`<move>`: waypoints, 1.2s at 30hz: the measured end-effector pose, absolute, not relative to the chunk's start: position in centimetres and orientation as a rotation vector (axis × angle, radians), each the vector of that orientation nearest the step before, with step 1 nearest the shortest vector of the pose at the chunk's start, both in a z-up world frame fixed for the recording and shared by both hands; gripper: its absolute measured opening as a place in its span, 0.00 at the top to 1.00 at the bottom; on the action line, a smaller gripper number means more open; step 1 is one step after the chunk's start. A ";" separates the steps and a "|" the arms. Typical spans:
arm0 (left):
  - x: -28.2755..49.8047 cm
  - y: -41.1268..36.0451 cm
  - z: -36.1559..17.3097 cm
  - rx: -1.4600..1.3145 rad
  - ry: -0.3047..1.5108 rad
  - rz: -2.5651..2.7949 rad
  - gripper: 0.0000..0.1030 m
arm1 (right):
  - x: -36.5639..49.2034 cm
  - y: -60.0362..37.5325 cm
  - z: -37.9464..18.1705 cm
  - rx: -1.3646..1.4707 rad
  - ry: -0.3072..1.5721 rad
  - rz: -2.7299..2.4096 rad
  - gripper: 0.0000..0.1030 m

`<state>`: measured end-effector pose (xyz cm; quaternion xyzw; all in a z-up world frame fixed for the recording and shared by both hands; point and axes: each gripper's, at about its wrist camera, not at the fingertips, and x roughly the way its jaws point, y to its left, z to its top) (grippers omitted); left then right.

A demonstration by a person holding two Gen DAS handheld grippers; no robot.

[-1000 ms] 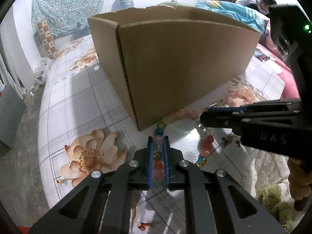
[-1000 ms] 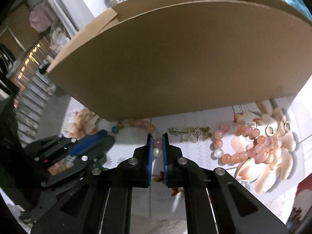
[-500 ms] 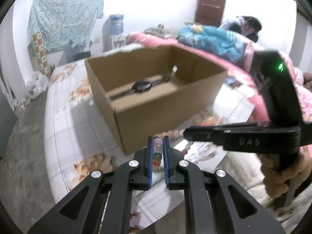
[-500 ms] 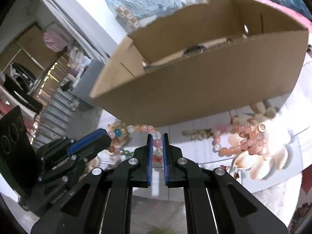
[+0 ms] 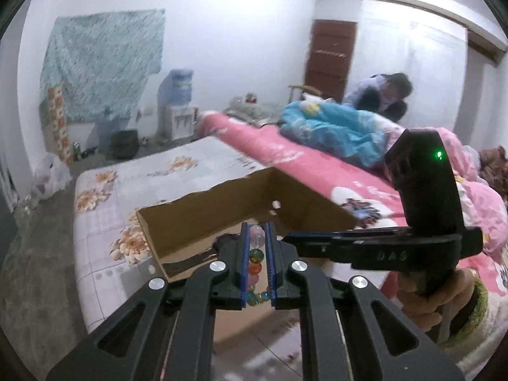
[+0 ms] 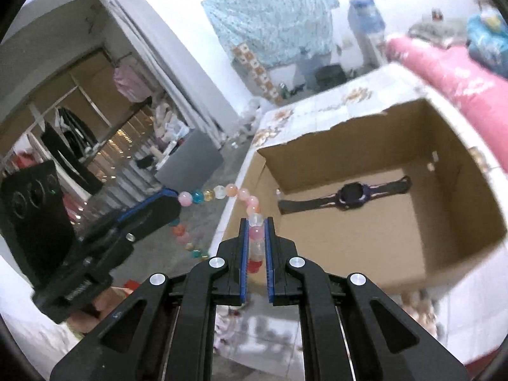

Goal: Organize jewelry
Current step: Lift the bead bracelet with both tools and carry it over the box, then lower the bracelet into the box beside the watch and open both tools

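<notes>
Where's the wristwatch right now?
In the right wrist view, the wristwatch lies flat on the floor of the open cardboard box, near its far wall.

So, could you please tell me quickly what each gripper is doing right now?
Left gripper: shut on the bead necklace.
Right gripper: shut on the same bead necklace, further along the strand.

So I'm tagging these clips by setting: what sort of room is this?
Most likely a lived-in bedroom: a bed with a pink cover and a blue quilt, a water dispenser by the wall, and an open wardrobe with hanging clothes.
</notes>
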<state>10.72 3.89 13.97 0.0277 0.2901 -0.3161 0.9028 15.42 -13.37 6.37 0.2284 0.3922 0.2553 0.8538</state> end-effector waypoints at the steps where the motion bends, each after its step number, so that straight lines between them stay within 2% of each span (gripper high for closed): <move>1: 11.5 3.7 13.5 0.062 0.618 -0.639 0.91 | 16.2 -12.7 5.9 0.485 0.843 0.538 0.93; 10: 15.4 3.1 8.4 0.143 0.781 -0.544 0.91 | 21.5 -11.5 1.8 0.480 1.068 0.529 0.92; 12: 15.5 2.6 7.4 0.199 0.796 -0.525 0.90 | 22.0 -10.8 1.1 0.474 1.114 0.518 0.87; 15: 15.4 1.9 6.7 0.281 0.781 -0.483 0.78 | 22.2 -10.7 0.5 0.496 1.137 0.505 0.83; 17: 15.3 2.1 6.7 0.288 0.769 -0.471 0.74 | 22.2 -11.1 0.7 0.507 1.122 0.494 0.79; 32: 11.9 4.8 9.2 0.159 0.685 -0.476 0.71 | 15.3 -18.4 4.7 0.560 0.881 0.396 0.67; 36: 9.7 5.2 9.6 0.119 0.667 -0.512 0.66 | 12.6 -19.3 5.2 0.571 0.830 0.405 0.58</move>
